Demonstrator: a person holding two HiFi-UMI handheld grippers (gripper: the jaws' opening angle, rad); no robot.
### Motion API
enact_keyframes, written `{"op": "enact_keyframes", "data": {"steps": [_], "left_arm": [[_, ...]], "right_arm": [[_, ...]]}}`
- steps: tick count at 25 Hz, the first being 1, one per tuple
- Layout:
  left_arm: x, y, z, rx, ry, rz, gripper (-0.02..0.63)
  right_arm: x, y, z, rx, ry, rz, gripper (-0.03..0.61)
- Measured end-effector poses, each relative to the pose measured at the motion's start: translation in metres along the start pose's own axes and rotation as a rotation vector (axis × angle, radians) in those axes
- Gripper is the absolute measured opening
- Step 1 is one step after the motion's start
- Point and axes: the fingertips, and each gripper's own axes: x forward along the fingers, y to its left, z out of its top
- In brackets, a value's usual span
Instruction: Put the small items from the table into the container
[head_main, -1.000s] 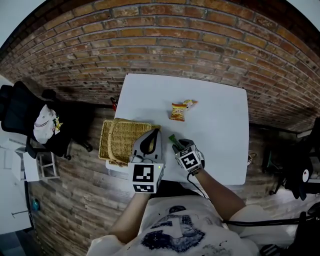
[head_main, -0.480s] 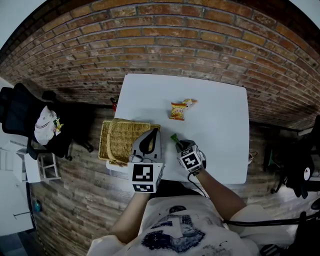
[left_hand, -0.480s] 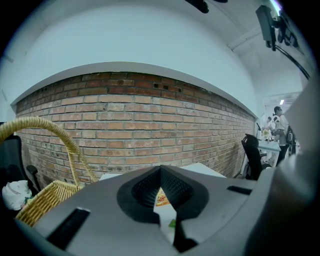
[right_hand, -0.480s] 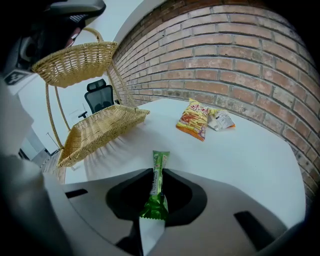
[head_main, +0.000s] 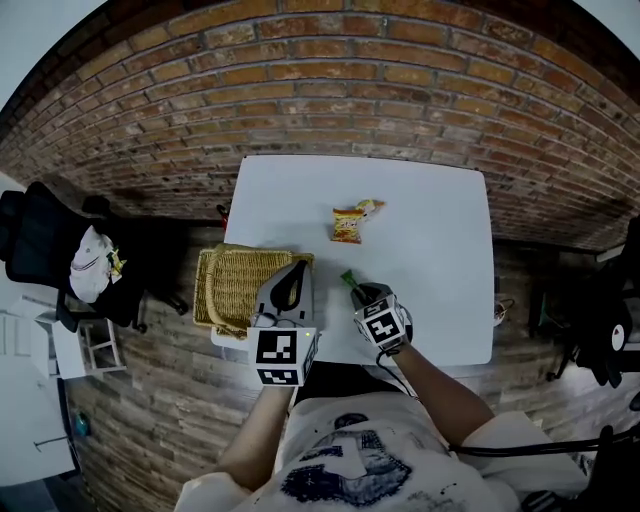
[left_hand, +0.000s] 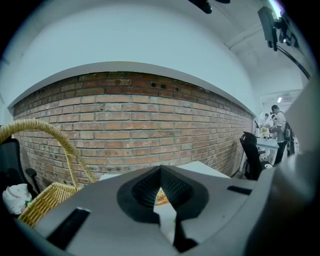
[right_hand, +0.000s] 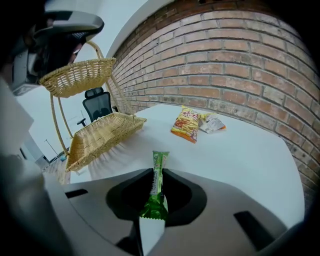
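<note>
My right tool (right_hand: 158, 186) clamped on slim, crimped green packet (right_hand: 160, 164) over smooth white surface (head_main: 430, 260); left tool (left_hand: 161, 172) together, empty, beside woven wicker basket (head_main: 232, 285). Positions unchanged.

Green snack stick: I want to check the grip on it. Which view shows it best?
The right gripper view: the green snack stick runs lengthwise between the right gripper's closed jaws. The head view shows only its tip beyond that gripper; the left gripper view doesn't show it.

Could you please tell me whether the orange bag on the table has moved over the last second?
No. The orange bag keeps its spot relative to the far edge of the table; only the view shifted slightly.
</note>
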Motion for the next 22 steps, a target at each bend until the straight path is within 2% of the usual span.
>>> {"op": "enact_keyframes", "data": {"steps": [8, 13, 22], "left_arm": [[-0.001, -0.004, 0.005, 0.013, 0.002, -0.030, 0.048], [-0.008, -0.011, 0.012, 0.020, -0.006, -0.079, 0.048], [-0.043, -0.004, 0.038, 0.035, -0.071, -0.193, 0.048]], "right_arm": [[-0.022, -0.008, 0.016, 0.051, -0.070, -0.030, 0.071], [-0.041, -0.008, 0.019, 0.124, -0.092, -0.073, 0.067], [-0.090, 0.009, 0.045, 0.181, -0.166, -0.188, 0.067]]}}
